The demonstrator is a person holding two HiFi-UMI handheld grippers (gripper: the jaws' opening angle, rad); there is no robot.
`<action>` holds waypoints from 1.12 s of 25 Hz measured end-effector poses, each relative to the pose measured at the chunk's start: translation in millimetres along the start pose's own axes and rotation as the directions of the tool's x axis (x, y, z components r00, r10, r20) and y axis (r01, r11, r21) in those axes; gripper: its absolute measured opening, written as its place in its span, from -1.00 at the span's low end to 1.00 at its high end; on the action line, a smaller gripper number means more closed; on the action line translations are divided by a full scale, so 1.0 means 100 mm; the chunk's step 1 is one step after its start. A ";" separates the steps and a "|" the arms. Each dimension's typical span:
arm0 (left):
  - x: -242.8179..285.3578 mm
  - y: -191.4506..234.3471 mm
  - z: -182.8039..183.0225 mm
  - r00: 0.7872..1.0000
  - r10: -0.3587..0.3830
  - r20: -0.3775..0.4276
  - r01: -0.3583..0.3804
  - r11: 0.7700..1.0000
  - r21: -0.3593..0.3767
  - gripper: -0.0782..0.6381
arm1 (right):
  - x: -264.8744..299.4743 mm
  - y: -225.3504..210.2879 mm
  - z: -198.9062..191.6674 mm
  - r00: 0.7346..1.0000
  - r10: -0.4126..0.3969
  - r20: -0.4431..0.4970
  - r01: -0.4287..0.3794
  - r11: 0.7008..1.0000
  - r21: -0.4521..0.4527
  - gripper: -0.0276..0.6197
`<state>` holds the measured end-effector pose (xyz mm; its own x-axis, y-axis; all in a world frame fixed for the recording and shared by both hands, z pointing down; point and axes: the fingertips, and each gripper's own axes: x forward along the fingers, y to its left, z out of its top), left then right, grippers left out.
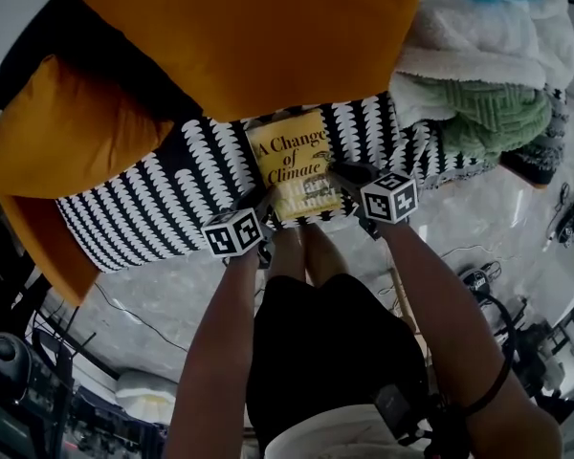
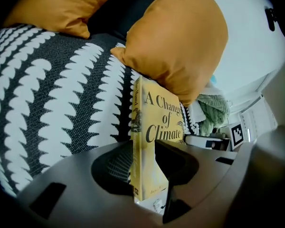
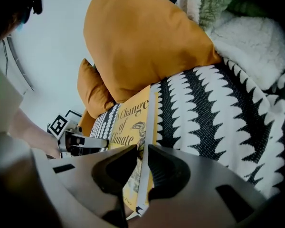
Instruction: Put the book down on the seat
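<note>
A yellow book (image 1: 292, 165) titled "A Change of Climate" lies face up over the black-and-white patterned seat (image 1: 153, 199), near its front edge. My left gripper (image 1: 258, 204) is shut on the book's lower left corner. My right gripper (image 1: 349, 175) is shut on its right edge. In the left gripper view the book (image 2: 154, 127) stands clamped between the jaws of the left gripper (image 2: 145, 167). The right gripper view shows the book (image 3: 130, 122) pinched by the right gripper (image 3: 142, 170). I cannot tell whether the book touches the seat fabric.
A big orange cushion (image 1: 239, 27) overhangs the book's far end, and another orange cushion (image 1: 57, 132) lies at the left. A green knit blanket (image 1: 488, 113) and white fleece (image 1: 478, 27) pile up at the right. Cables (image 1: 478, 275) and equipment (image 1: 29, 381) lie on the floor.
</note>
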<state>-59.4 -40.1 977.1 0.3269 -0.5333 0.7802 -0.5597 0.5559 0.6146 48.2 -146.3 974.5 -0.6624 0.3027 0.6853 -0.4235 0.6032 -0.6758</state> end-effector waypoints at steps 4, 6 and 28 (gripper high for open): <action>-0.09 0.10 -0.03 1.000 0.017 -0.012 -0.017 0.999 0.037 -0.36 | -0.06 -0.04 0.00 1.000 -0.022 0.020 0.022 1.000 0.009 -0.71; -0.16 0.14 -0.07 0.999 0.023 -0.022 -0.022 0.998 0.053 -0.36 | -0.13 -0.05 -0.04 0.999 -0.035 0.030 0.035 0.999 0.018 -0.71; -1.52 -0.75 0.10 0.996 -0.084 -0.017 0.085 0.953 0.291 -0.53 | -1.23 1.17 0.42 0.981 0.053 0.186 -0.036 0.995 -0.095 -0.85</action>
<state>-74.5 -7.0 811.3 0.3858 -0.5668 0.7279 -0.7268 0.2992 0.6182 54.5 -144.5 799.6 -0.7875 0.1914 0.5859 -0.3387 0.6598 -0.6708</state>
